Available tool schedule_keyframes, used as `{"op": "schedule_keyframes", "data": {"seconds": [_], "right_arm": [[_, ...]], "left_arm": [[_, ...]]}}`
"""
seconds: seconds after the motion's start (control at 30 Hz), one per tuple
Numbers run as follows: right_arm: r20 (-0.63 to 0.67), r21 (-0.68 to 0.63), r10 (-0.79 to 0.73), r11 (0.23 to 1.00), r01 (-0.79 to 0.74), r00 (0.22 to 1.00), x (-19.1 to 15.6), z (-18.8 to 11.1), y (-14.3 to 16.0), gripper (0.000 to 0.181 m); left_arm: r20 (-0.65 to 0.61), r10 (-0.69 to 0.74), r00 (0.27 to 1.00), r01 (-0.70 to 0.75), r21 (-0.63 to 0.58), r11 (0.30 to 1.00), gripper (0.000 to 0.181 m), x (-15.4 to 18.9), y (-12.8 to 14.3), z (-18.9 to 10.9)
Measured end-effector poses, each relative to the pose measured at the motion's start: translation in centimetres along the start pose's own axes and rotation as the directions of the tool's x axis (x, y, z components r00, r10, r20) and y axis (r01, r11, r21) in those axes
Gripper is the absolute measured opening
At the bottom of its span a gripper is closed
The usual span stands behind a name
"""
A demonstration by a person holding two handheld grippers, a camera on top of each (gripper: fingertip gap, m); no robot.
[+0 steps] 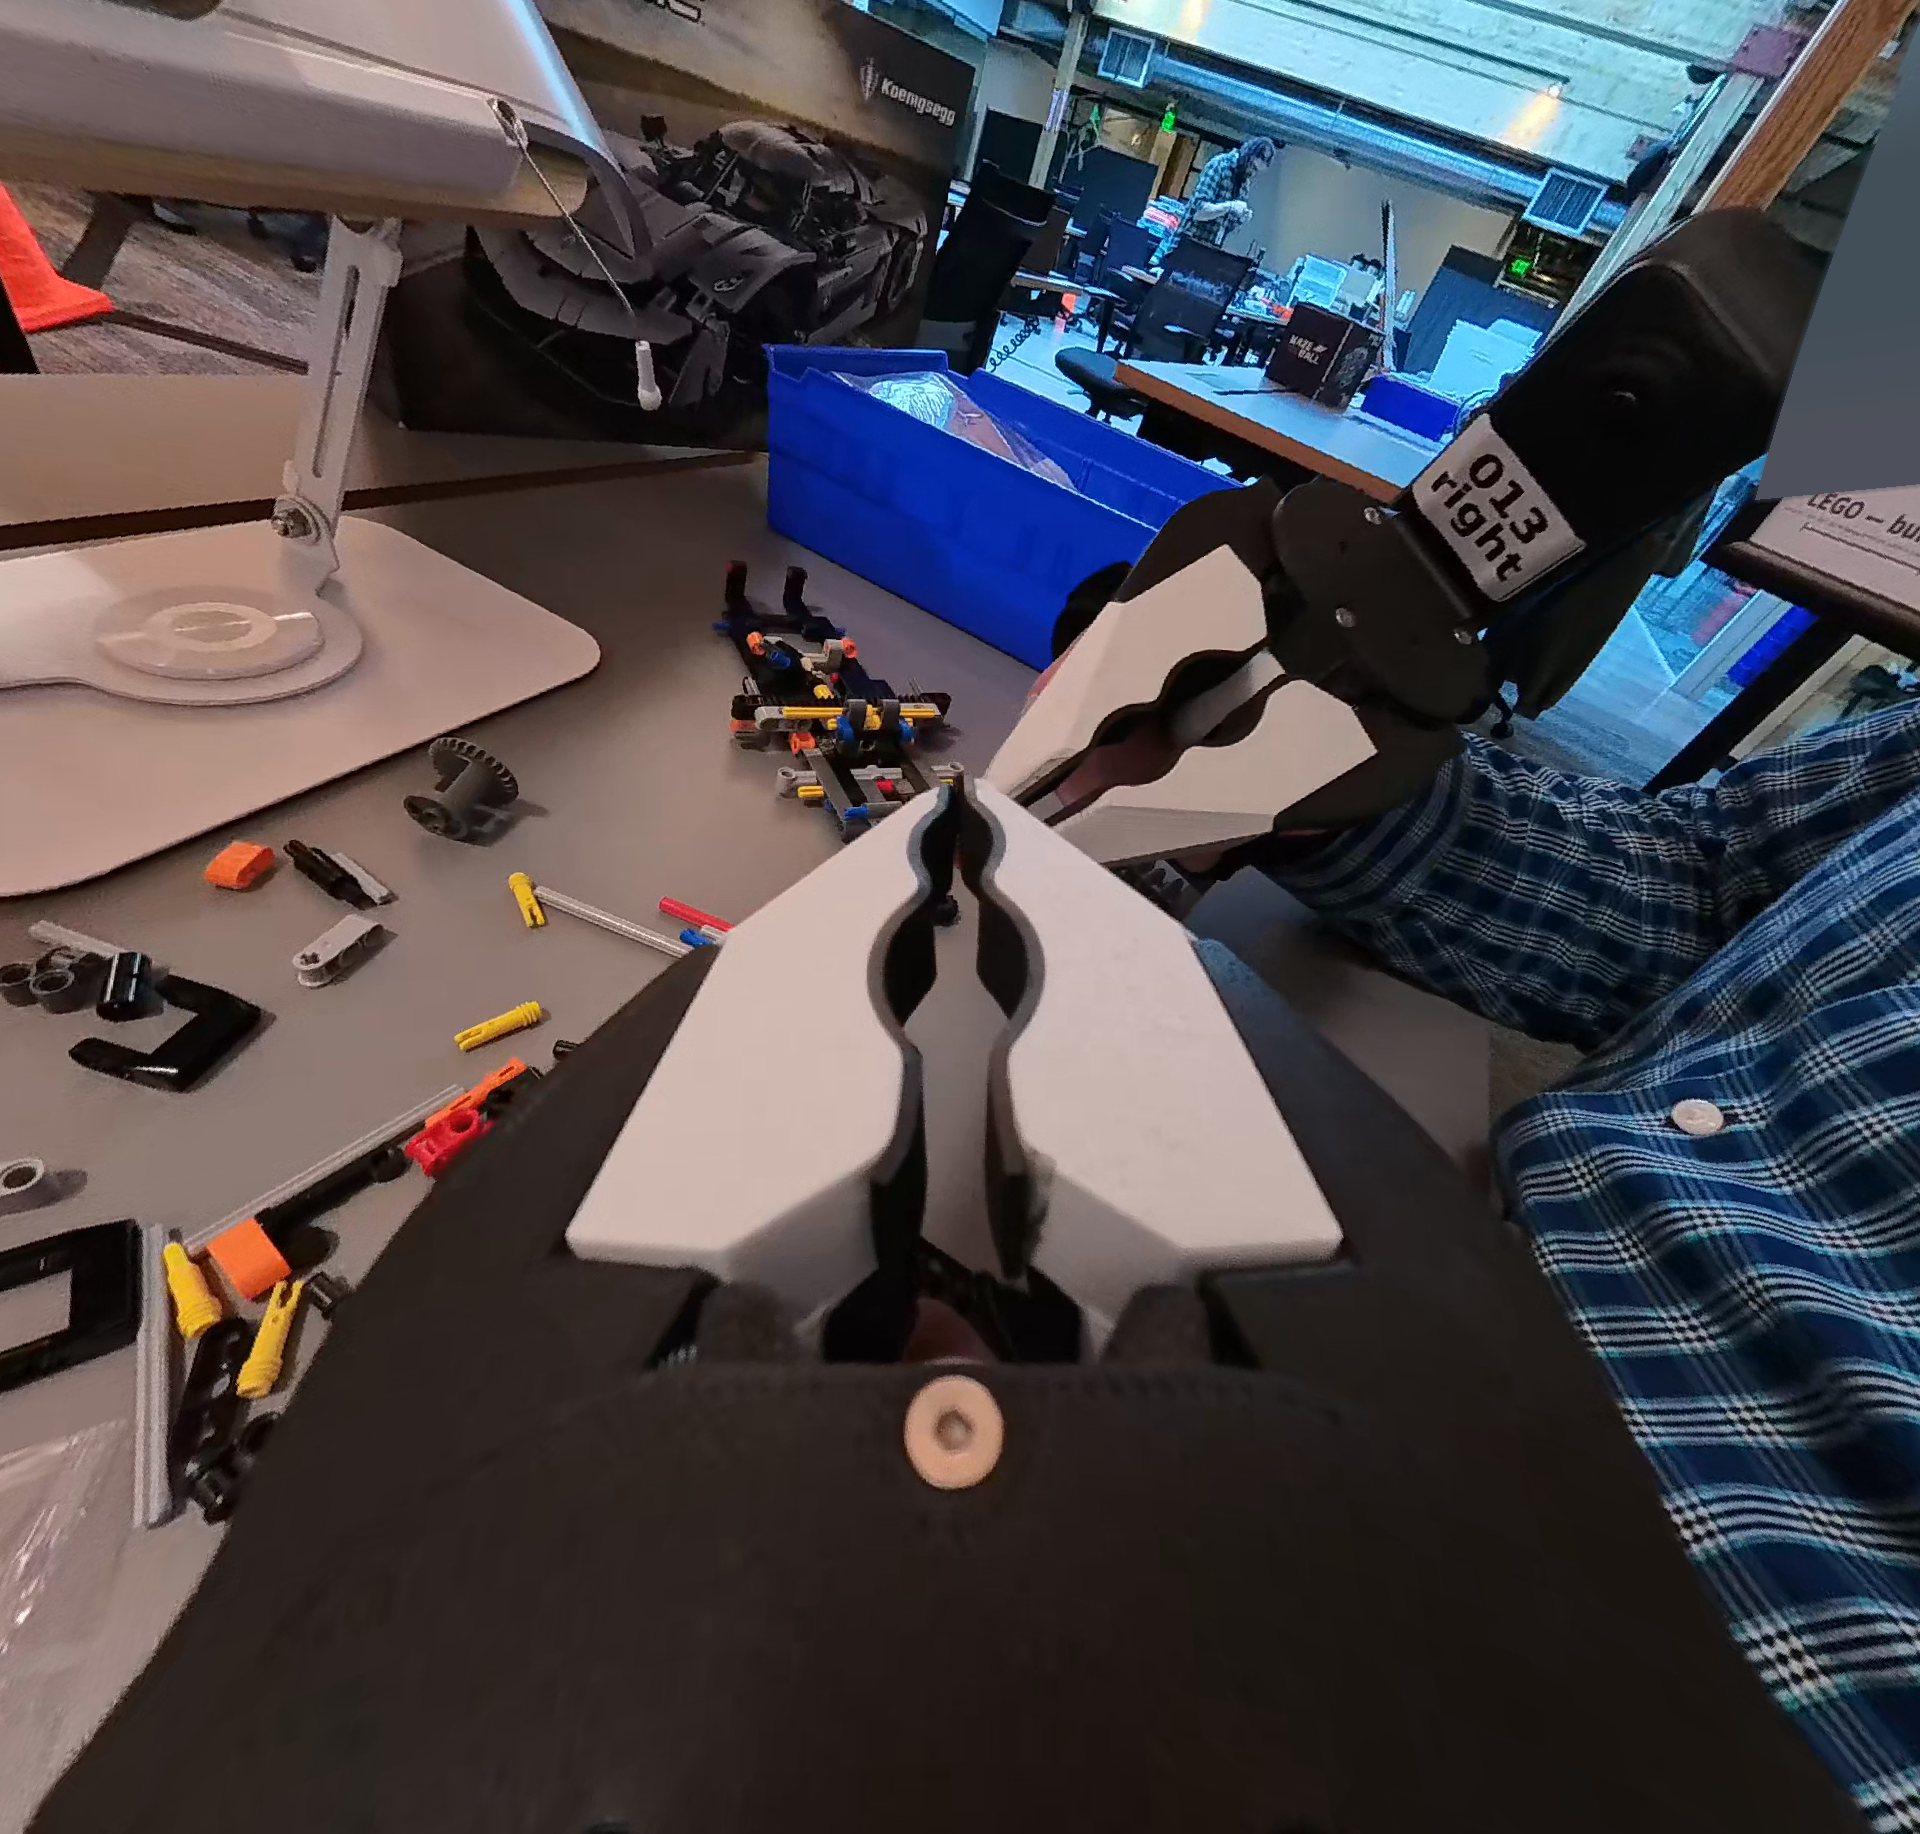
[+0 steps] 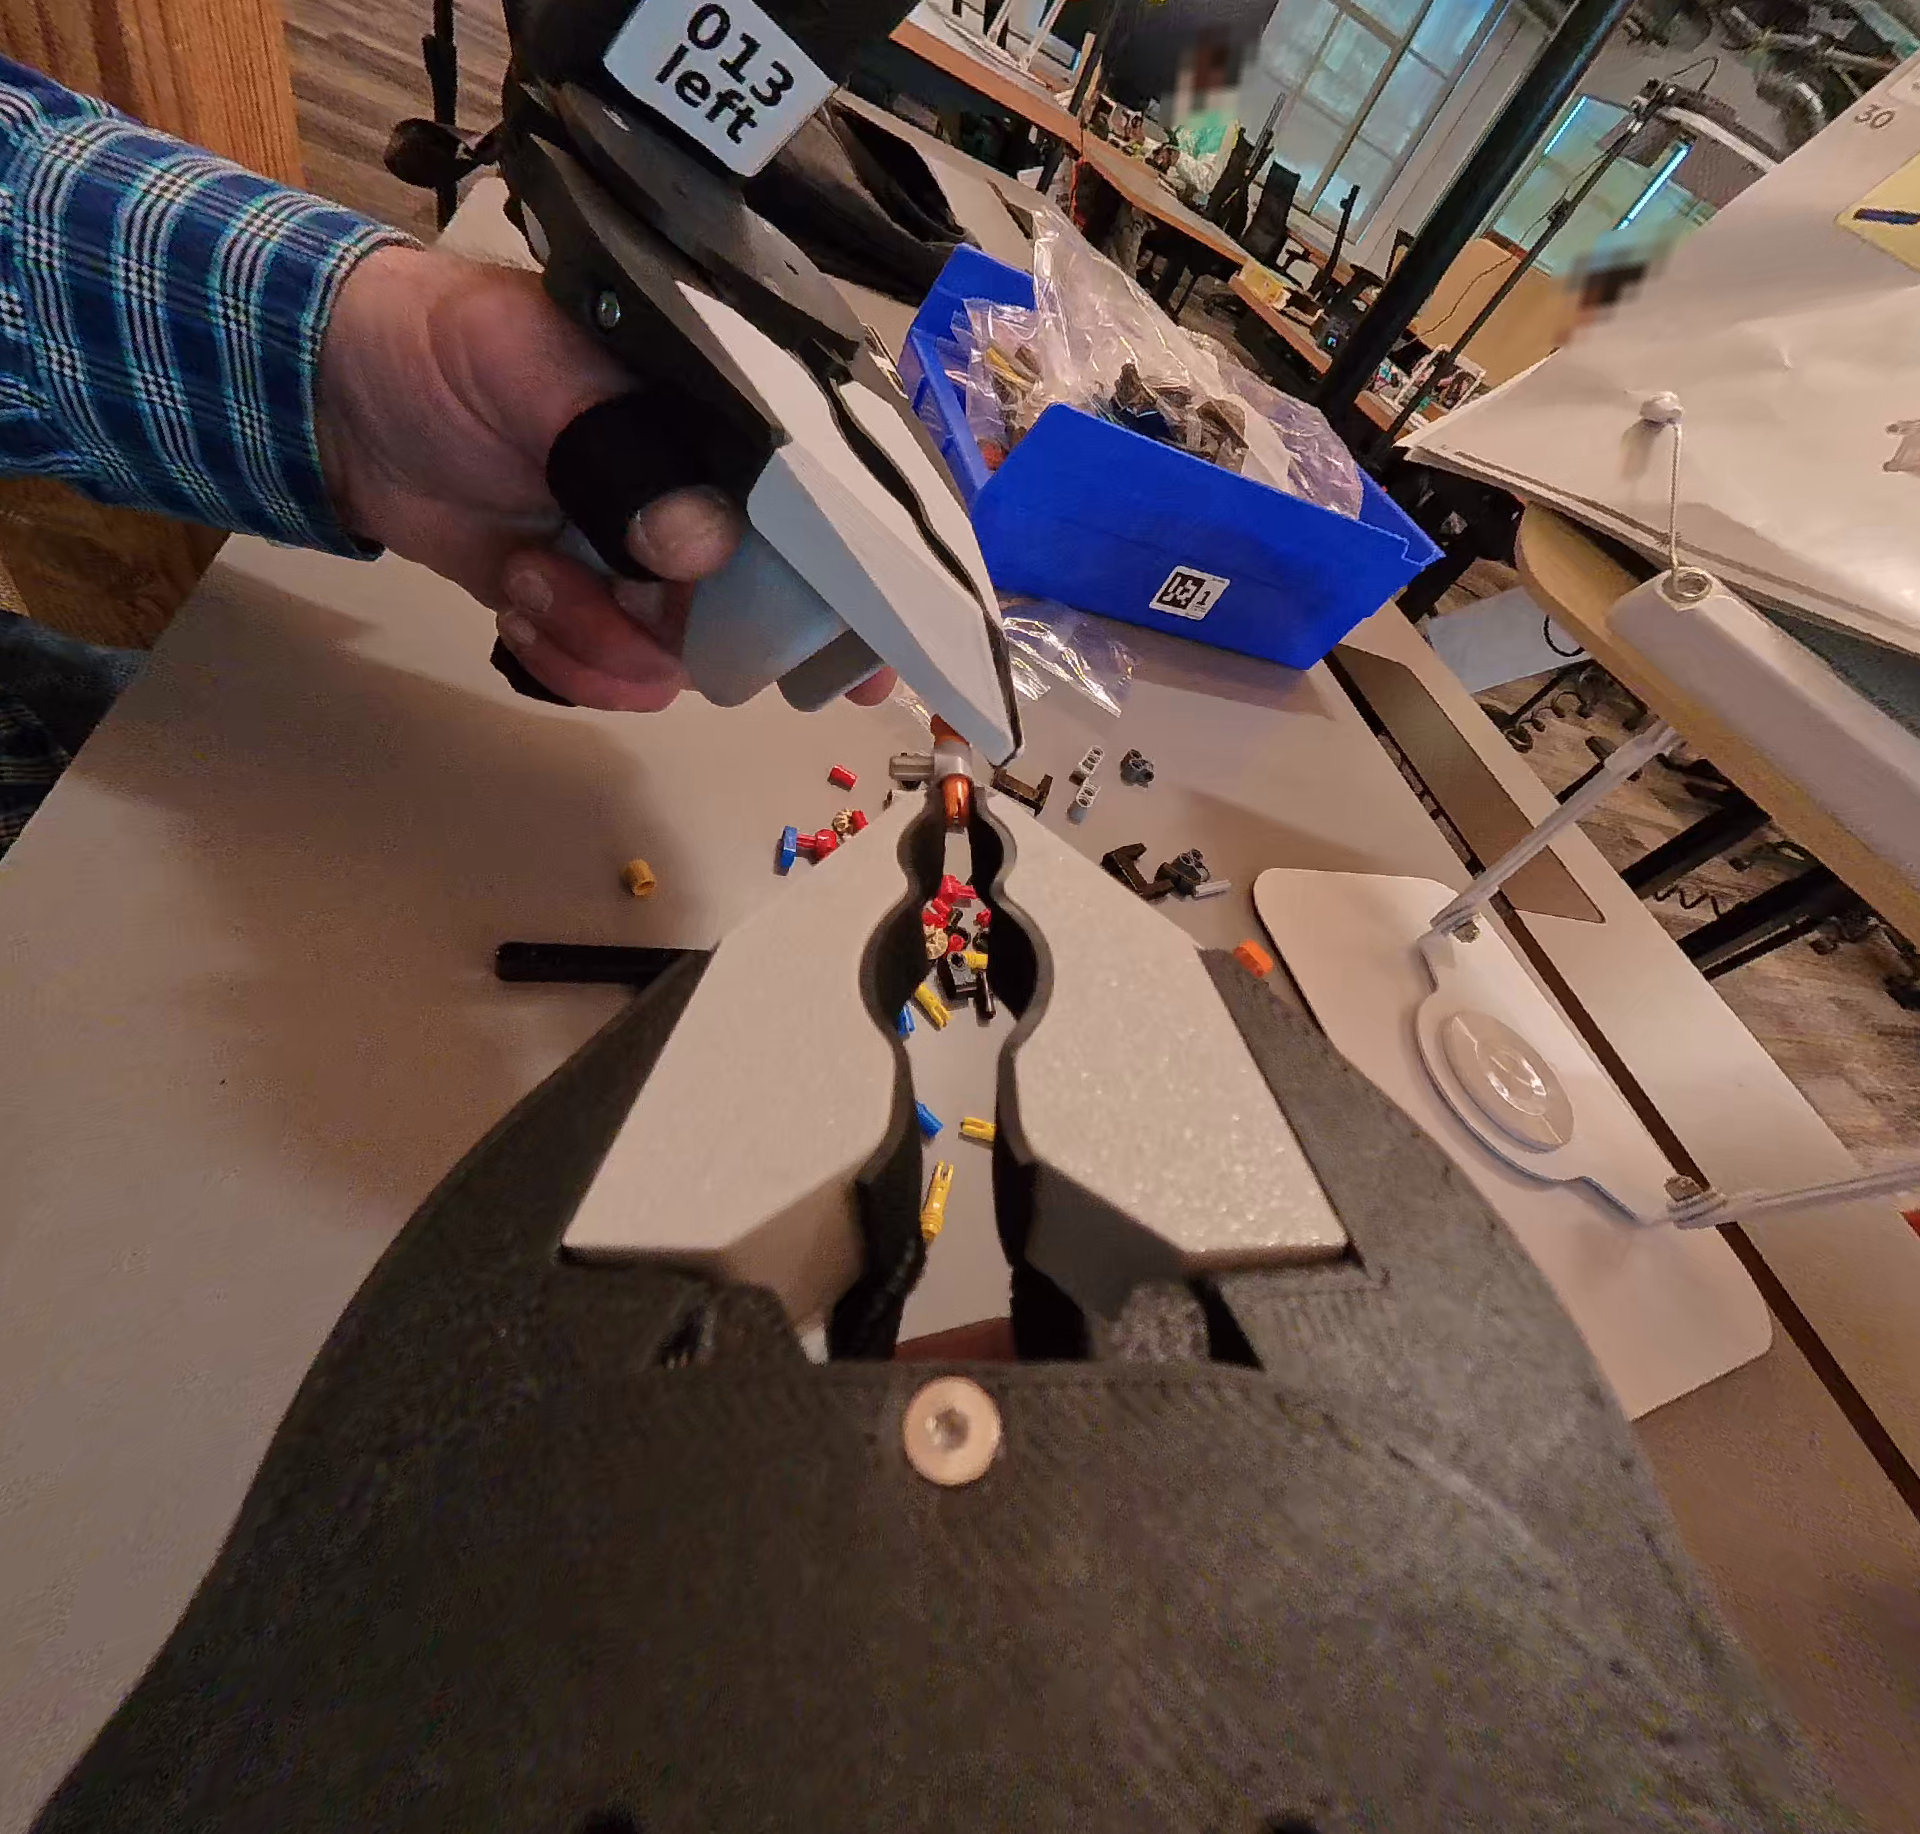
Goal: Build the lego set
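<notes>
In the right wrist view my right gripper [image 2: 956, 816] is shut on a short orange pin [image 2: 954, 797] that passes through a small grey connector [image 2: 920, 766], held above the table. My left gripper [image 2: 1010, 745] comes down from the upper left, shut, with its tip against the connector's right side; I cannot tell whether it pinches it. In the left wrist view my left gripper [image 1: 958, 797] is shut, and the right gripper [image 1: 1023, 797] meets it tip to tip from the right. A partly built black, yellow and blue assembly [image 1: 842, 724] lies on the table just beyond.
A blue bin [image 1: 935, 496] with bagged parts stands behind; it also shows in the right wrist view [image 2: 1195, 527]. The white stand base [image 1: 312, 662] holds the booklet, with the set's box [image 1: 675, 226] behind. Loose parts, such as a grey gear [image 1: 462, 787], are scattered around. A plaid sleeve [image 1: 1714, 953] lies to the right. My two grippers' fingertips are within a few centimetres of each other.
</notes>
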State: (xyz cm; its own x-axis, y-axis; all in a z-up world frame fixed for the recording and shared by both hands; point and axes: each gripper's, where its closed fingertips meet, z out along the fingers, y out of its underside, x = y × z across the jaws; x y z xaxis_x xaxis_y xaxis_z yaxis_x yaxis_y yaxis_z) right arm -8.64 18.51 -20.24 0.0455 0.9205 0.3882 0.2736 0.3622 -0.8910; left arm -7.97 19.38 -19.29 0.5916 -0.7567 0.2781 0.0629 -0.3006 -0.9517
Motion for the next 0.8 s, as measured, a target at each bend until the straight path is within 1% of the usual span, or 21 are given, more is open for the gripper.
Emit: {"op": "schedule_keyframes", "data": {"seconds": [0.8], "right_arm": [[0.0, -0.012, -0.003, 1.0, 0.003, 1.0, -0.02, 0.11, 0.29, 0.001]], "left_arm": [[-0.002, -0.013, 1.0, 0.013, -0.009, 1.0, 0.0, -0.36, 0.27, 0.2]]}}
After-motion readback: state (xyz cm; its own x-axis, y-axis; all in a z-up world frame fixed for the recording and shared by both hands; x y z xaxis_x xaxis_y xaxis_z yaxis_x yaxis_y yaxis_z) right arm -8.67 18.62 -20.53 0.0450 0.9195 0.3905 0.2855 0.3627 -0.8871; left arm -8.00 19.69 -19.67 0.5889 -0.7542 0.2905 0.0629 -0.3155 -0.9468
